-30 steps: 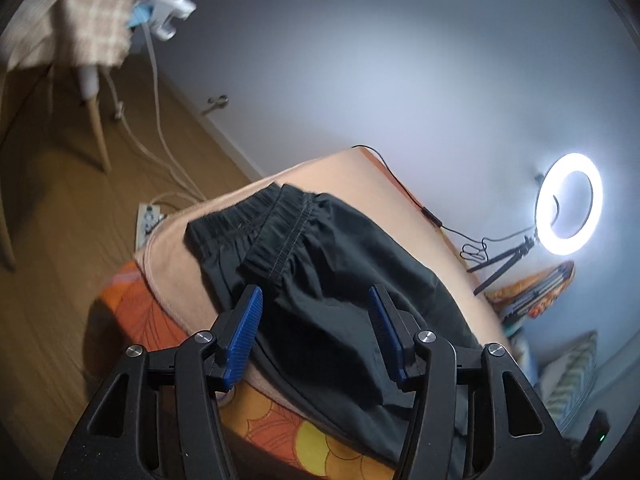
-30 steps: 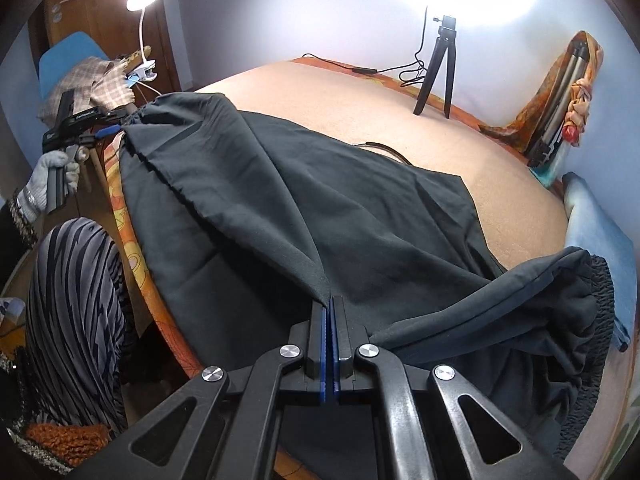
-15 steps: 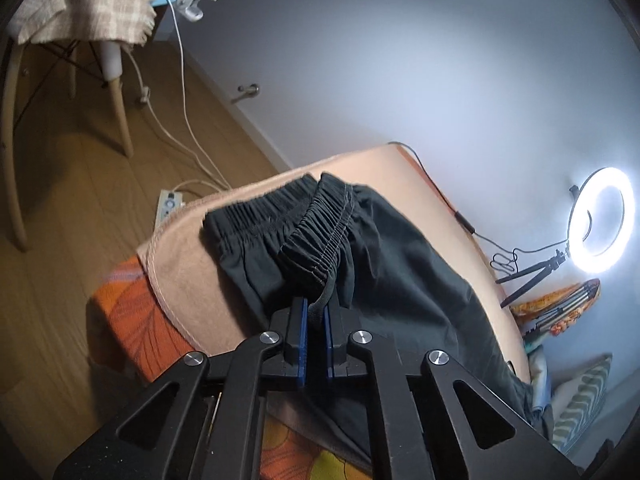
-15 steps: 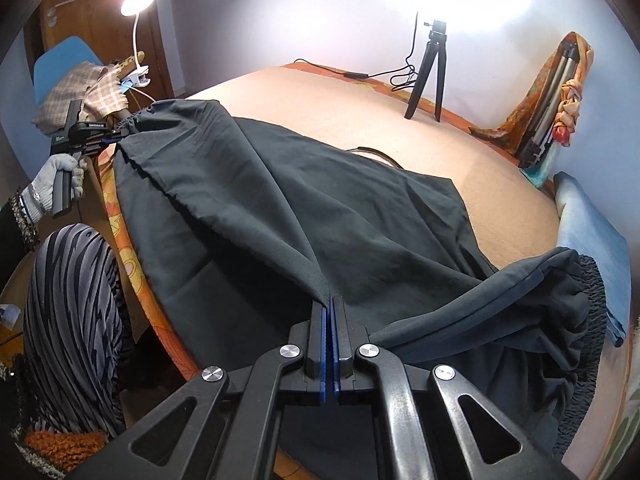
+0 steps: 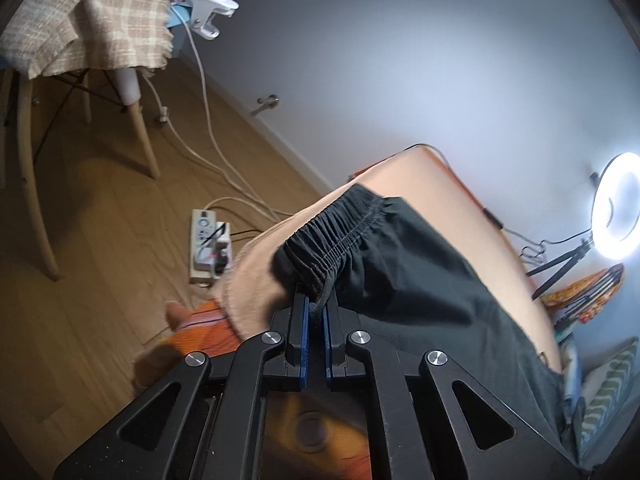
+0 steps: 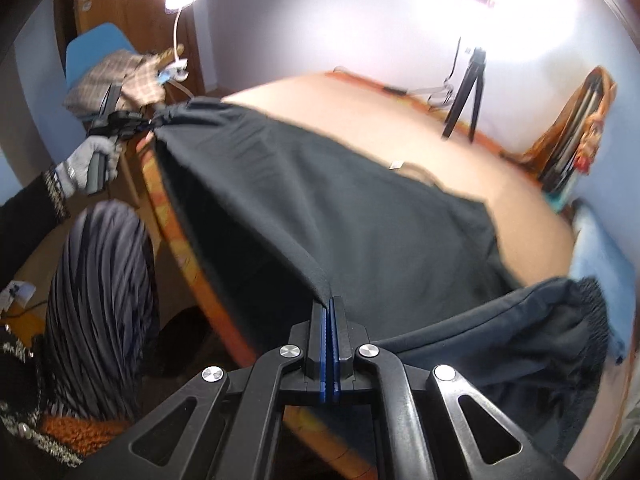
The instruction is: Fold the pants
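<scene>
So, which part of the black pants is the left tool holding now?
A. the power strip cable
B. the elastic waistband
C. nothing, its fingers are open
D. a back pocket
B: in the left wrist view the left tool is shut on the gathered elastic waistband of the pants, above the bed.

My left gripper (image 5: 316,312) pinches the gathered waistband end of the pants (image 5: 420,280) at the bed's (image 5: 440,184) near corner. My right gripper (image 6: 330,316) clamps a fold at the other end, and the cloth spans the bed between them. Beyond the pants, by the far wall, a ring light (image 5: 618,206) stands on a tripod (image 6: 466,92). Off the bed's corner on the floor lies a power strip (image 5: 208,248); behind it stands a chair (image 5: 80,40) with a cloth draped over.
</scene>
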`<state>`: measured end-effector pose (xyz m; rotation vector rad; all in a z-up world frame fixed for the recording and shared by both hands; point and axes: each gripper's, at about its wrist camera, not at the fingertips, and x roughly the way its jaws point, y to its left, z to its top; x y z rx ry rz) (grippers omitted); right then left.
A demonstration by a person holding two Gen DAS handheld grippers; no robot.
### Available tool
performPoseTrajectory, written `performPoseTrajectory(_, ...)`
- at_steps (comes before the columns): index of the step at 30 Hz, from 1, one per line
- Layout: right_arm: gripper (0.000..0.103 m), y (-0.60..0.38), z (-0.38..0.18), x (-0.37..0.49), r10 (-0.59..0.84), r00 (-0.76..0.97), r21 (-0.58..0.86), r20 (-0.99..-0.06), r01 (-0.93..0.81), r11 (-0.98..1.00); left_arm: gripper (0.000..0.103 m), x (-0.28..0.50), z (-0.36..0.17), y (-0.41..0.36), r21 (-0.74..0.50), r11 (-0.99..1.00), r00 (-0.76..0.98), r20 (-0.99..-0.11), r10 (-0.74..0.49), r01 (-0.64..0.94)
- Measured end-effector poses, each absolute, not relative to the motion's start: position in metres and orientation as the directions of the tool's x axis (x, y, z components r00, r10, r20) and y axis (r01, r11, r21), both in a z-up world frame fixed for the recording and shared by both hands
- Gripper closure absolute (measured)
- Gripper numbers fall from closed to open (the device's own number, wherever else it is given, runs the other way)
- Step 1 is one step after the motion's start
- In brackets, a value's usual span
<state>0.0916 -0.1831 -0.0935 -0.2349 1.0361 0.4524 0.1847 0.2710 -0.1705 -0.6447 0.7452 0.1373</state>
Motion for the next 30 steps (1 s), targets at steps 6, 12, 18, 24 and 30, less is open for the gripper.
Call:
performPoseTrajectory(6,0.103,-0.172,-0.135,0.079,0.245,0.361,0.052,-0.900,-0.468,0.882,0.096,0.186,-0.168,0.268,-0.438,0.838,0.709,-0.699,-0.088,-0.327)
performPoseTrajectory(12,0.102,-0.184,-0.165,0.083,0.279,0.318,0.139,-0.906,-0.398,0.907,0.087,0.178,-0.150,0.264,-0.355,0.873,0.707,-0.707,-0.017,-0.335)
performPoseTrajectory(18,0.073,-0.201,-0.148,0.081,0.311,0.382,0.167,-0.870,-0.365,0.916,0.071,0.173,-0.101,0.232,-0.344,0.918,0.760,-0.646,-0.078,-0.198)
performPoseTrajectory(24,0.044,-0.236,-0.127,0.078,0.270,0.491,0.177,-0.828,-0.228,0.957,0.049,0.184,-0.056,0.157,-0.393,0.915,0.749,-0.579,-0.322,0.089)
performPoseTrajectory(30,0.027,-0.281,-0.109,0.066,0.156,0.576,0.153,-0.802,-0.055,0.987,0.041,0.203,-0.025,0.057,-0.383,0.863,0.650,-0.571,-0.501,0.330)
